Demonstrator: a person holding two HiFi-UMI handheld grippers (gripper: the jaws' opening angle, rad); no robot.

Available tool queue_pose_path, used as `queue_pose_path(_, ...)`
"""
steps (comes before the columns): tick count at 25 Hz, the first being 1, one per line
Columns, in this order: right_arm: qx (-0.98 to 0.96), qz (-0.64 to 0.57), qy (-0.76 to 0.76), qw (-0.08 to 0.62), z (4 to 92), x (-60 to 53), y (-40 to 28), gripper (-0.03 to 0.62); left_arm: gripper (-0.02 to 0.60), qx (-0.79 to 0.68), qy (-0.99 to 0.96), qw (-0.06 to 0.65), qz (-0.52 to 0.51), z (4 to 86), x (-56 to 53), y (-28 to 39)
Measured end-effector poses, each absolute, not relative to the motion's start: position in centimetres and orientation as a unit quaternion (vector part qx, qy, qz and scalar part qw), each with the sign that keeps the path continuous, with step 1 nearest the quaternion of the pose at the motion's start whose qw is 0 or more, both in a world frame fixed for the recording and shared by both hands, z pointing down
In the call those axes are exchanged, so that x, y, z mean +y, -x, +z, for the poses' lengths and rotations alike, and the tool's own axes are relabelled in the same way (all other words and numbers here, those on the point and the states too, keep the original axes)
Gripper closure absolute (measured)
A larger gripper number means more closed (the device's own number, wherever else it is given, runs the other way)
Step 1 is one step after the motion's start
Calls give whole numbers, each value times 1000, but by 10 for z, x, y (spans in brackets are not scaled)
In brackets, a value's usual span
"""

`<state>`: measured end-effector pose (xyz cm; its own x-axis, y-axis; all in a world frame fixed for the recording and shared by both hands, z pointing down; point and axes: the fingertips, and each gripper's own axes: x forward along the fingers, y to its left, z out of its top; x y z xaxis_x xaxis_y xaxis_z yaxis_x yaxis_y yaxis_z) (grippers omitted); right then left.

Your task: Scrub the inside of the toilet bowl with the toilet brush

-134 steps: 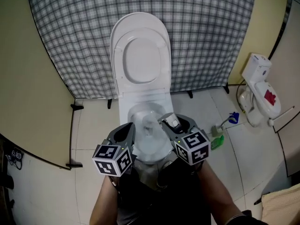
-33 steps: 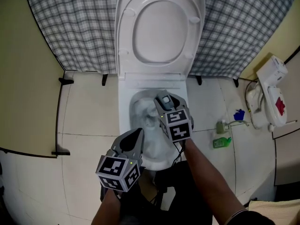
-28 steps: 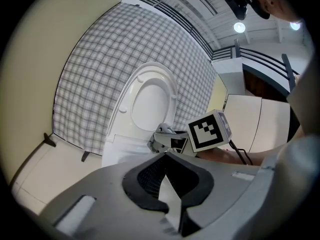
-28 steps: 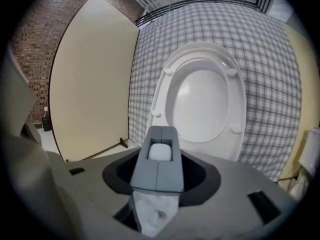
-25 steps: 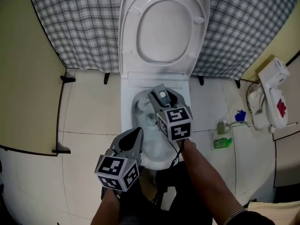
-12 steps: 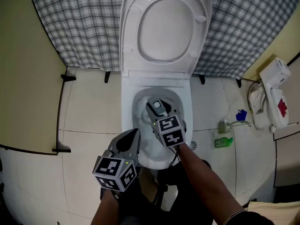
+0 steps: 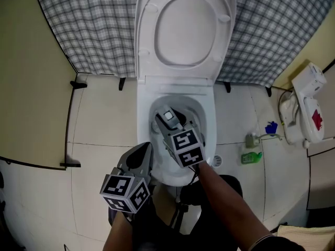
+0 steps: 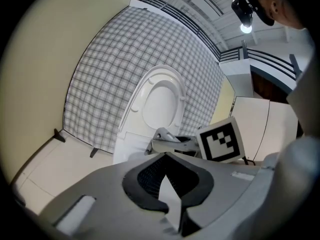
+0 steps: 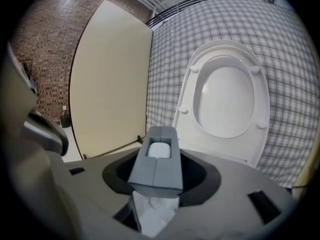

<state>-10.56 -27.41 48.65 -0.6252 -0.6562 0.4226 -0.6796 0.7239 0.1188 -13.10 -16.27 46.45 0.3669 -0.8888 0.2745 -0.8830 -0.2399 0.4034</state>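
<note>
The white toilet bowl stands with its lid and seat raised against a checked curtain. My right gripper hangs over the inside of the bowl, shut on the grey brush handle. In the right gripper view the handle stands up between the jaws of the right gripper, a pale oval inset near its top. The brush head is hidden below the gripper. My left gripper waits at the bowl's near left rim, shut with nothing in it; its own view shows the left gripper behind the right one's marker cube.
A checked curtain hangs behind the toilet. A beige panel closes the left side. On the tiled floor to the right lie a green bottle, a blue item and a round drain. A second white fixture stands at far right.
Over the last second my right gripper has slid with the brush handle toward me and a little left inside the bowl. The left gripper has drifted slightly left.
</note>
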Motion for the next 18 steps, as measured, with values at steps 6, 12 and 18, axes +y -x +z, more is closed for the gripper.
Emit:
queue_pose_path(6,-882,51,-383,270,525,-276,81,385,572,-564,-789,242,10,461,-161,133)
queue_pose_path(12,-903,86,-370,199,474,-268,90,385,572,-567,-790,234,2,444,-152,134)
queue_pose_path(18,-899,79,-369,223,487,-252,97,385,572,-570,-791,220,-5,423,-142,134)
